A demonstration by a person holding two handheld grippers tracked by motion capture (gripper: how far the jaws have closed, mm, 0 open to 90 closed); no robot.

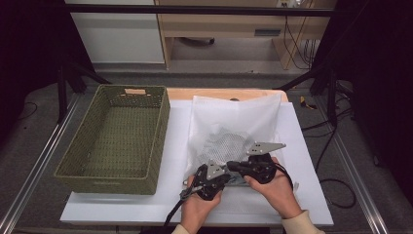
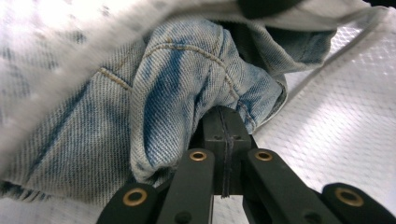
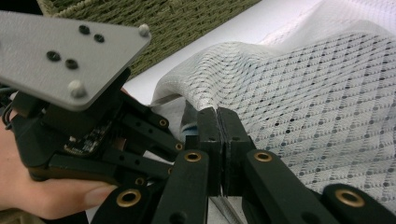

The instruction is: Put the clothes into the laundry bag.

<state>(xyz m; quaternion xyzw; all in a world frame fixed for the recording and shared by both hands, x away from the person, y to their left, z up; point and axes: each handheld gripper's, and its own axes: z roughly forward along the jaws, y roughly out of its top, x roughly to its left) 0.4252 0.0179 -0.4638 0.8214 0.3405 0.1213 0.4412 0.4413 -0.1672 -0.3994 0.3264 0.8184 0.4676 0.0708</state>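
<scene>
The denim garment (image 2: 154,107) is seen bunched at the mouth of the white mesh bag (image 1: 234,129) on the worktop (image 1: 302,161), clamped in the left tongs (image 2: 225,122); the right tongs (image 3: 218,122) are closed on the bag's edge. Denim could slip free, or mesh be snagged.

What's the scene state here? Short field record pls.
surface: white table
bag: white mesh laundry bag, lying flat, mouth toward the person
contents: denim garment at the bag's mouth
left tool: shut, tips against the denim; grip unclear
right tool: shut at the bag's edge
basket: green woven basket, left of the bag
</scene>
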